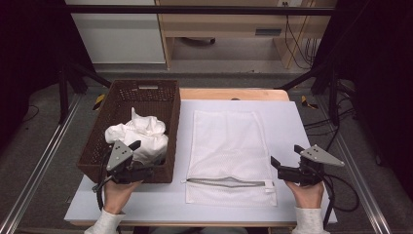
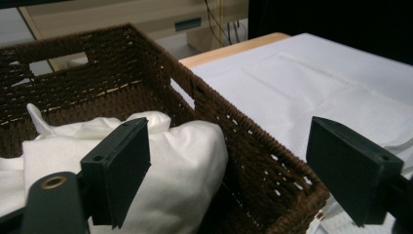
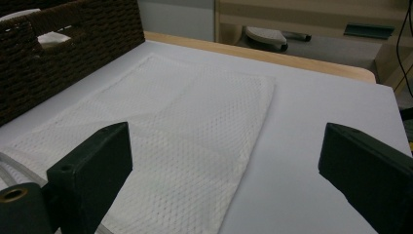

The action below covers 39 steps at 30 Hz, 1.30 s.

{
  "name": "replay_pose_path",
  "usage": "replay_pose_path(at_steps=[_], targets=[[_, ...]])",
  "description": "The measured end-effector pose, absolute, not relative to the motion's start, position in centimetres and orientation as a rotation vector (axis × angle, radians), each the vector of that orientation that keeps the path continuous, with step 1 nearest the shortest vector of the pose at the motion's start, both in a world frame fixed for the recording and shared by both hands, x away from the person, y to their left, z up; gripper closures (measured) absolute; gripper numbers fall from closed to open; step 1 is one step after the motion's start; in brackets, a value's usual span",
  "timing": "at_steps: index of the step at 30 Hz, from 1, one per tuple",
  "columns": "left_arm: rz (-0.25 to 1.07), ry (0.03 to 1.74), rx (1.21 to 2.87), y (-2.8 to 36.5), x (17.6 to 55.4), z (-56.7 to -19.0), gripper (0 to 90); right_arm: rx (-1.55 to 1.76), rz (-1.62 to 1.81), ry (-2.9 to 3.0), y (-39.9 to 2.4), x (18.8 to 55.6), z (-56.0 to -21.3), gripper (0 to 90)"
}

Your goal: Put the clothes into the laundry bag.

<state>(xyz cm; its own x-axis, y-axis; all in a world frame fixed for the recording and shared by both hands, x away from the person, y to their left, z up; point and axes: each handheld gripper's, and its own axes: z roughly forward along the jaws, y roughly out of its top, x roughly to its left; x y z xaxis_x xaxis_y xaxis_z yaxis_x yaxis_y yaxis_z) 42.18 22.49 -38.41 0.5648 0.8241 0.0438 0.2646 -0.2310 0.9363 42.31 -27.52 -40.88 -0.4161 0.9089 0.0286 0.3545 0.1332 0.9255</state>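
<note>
Mesh laundry bag (image 1: 228,153) flat, long axis running away from person, zipper end nearest; both hand-held grippers spread.

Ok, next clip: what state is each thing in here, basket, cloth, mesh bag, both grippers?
Wicker basket: upright at the table's left, holding the cloth.
White cloth: crumpled inside the basket, ungripped.
Mesh laundry bag: flat on the table, zipper partly open.
Left gripper: open, over the basket's near end.
Right gripper: open, empty, beside the bag.
</note>
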Motion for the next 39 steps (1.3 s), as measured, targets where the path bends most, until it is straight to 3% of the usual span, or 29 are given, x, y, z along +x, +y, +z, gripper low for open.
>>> replay_pose_path(at_steps=[11, 22, 34, 39], targets=[[0.656, 0.846, 1.755, 21.1, 40.9, -37.8, 27.1, 1.198, 1.304, 1.848, -26.2, 42.0, -40.2, 7.4], [0.542, 0.751, 1.804, 17.2, 39.5, -38.0, 38.9, 1.163, 1.303, 1.961, -22.6, 42.5, -41.1, 10.8], [0.392, 0.700, 1.938, 12.6, 39.0, -41.5, 52.8, 1.124, 1.245, 2.097, -19.5, 42.8, -42.9, 14.5], [0.331, 0.663, 2.032, 11.0, 39.2, -43.7, 65.4, 1.106, 1.186, 2.196, -17.6, 43.1, -44.3, 18.6]])
